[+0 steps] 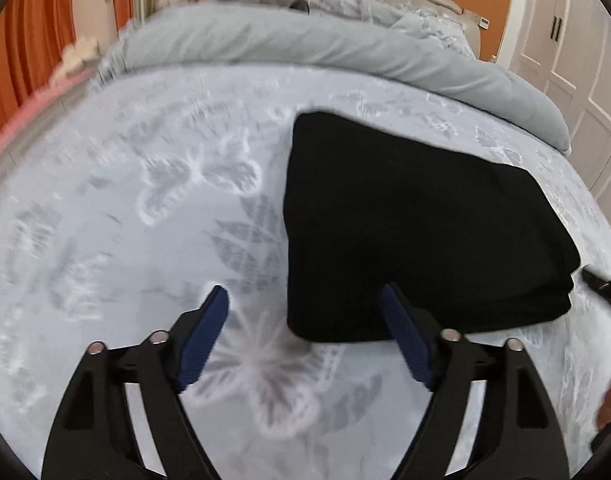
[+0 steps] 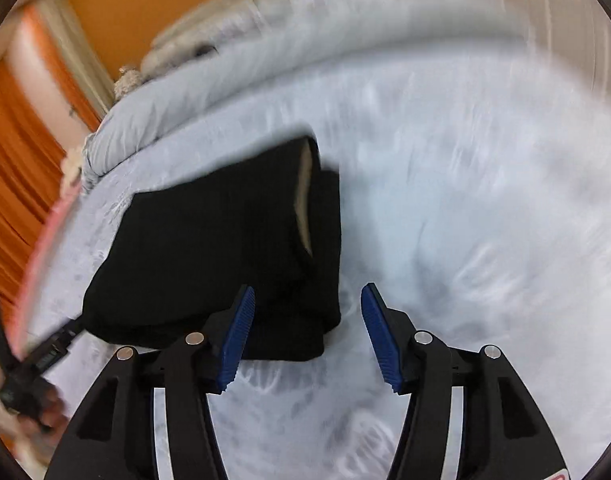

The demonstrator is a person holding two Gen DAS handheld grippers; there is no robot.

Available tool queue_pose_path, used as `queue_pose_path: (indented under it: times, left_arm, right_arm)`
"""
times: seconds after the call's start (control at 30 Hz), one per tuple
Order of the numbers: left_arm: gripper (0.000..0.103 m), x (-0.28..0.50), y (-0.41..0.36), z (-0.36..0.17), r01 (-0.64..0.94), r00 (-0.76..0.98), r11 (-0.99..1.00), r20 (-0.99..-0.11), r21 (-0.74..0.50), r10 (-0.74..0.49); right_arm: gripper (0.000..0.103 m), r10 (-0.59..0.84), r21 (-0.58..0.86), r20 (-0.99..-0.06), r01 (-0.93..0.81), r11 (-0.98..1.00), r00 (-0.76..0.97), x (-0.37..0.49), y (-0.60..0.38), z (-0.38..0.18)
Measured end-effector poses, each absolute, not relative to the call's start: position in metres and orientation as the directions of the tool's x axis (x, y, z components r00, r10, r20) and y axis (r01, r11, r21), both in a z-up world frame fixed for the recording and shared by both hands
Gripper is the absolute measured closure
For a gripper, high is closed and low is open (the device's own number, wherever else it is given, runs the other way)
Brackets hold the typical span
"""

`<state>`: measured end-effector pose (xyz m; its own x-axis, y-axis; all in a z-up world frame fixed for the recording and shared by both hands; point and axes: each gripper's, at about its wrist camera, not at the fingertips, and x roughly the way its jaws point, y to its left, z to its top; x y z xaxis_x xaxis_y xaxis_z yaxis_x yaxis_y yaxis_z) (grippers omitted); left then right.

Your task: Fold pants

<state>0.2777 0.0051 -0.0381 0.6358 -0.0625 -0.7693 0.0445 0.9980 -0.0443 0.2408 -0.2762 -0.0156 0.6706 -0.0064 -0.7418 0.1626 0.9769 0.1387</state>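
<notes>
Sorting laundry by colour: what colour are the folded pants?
Black: the folded pants show best in the left wrist view, lying on the pale bedspread.

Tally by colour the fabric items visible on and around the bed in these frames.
Black: 1, the folded pants
Pale blue-grey: 2, the patterned bedsheet and the rolled-back duvet
Orange: 1, the curtain
Total: 4

bedsheet smeared by motion blur, headboard indistinct, other gripper cut off
</notes>
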Motion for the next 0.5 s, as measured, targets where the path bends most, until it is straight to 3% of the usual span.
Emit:
queue_pose_path:
  times: [0.03, 0.1, 0.23, 0.5]
  left_arm:
    - [0.017, 0.266, 0.002, -0.027, 0.048, 0.656, 0.999, -0.753, -0.024, -0.05]
    - [0.013, 0.246, -0.003, -0.009, 0.063, 0.686, 0.998, -0.726, 0.0, -0.043]
    - [0.007, 0.191, -0.013, 0.015, 0.082, 0.723, 0.996, -0.69, 0.03, -0.039]
    - [0.005, 0.08, -0.013, 0.024, 0.087, 0.76, 0.991, -0.65, 0.104, 0.002]
  right_arm:
    - [0.04, -0.052, 0.08, -0.734, 0.162, 0.984, 0.677, 0.231, -0.265, -0.006]
    - [0.018, -0.088, 0.039, -0.72, 0.166, 0.985, 0.689, 0.216, -0.255, 0.004]
    - [0.018, -0.074, 0.066, -0.688, 0.164, 0.984, 0.722, 0.153, -0.231, 0.013]
    - [0.018, -0.065, 0.12, -0.622, 0.176, 0.977, 0.78, 0.064, -0.214, 0.02]
